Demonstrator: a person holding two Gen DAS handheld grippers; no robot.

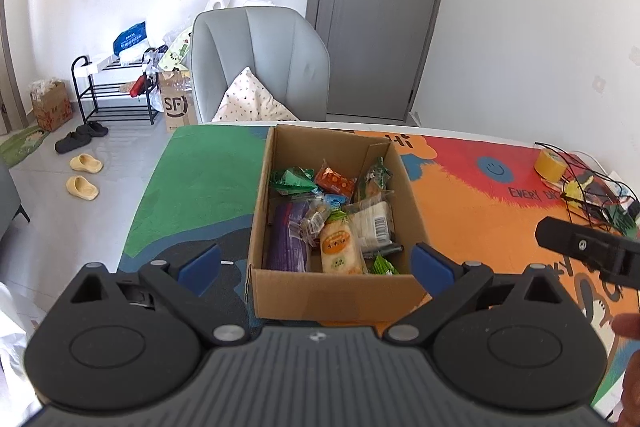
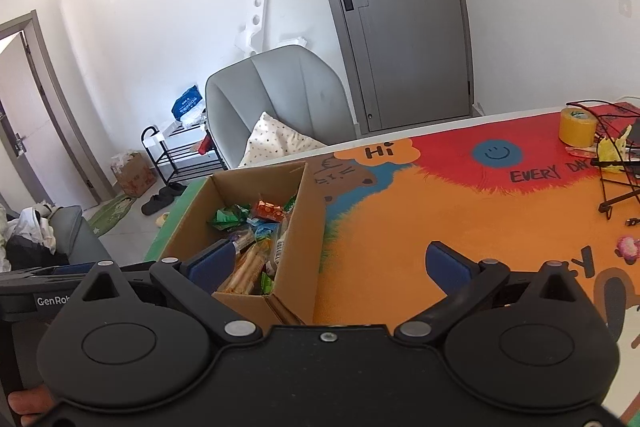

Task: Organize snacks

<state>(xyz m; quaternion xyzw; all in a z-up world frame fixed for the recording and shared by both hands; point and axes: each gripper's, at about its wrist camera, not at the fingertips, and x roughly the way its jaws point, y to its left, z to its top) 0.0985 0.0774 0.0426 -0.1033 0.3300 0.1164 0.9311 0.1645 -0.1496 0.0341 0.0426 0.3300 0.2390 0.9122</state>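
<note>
Left wrist view: left gripper (image 1: 316, 263), jaws spread wide and empty, hangs directly before the cardboard box (image 1: 332, 293) of snacks (image 1: 340, 247) on the table (image 1: 480, 211); the box's long axis runs away from it. Right gripper (image 2: 328, 265), likewise spread and empty, sits right of the box, probably slightly farther.

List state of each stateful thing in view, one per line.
left claw: open, empty
right claw: open, empty
cardboard box: top open, holding snacks
grey door: shut
tape roll: lying flat on the mat
</note>
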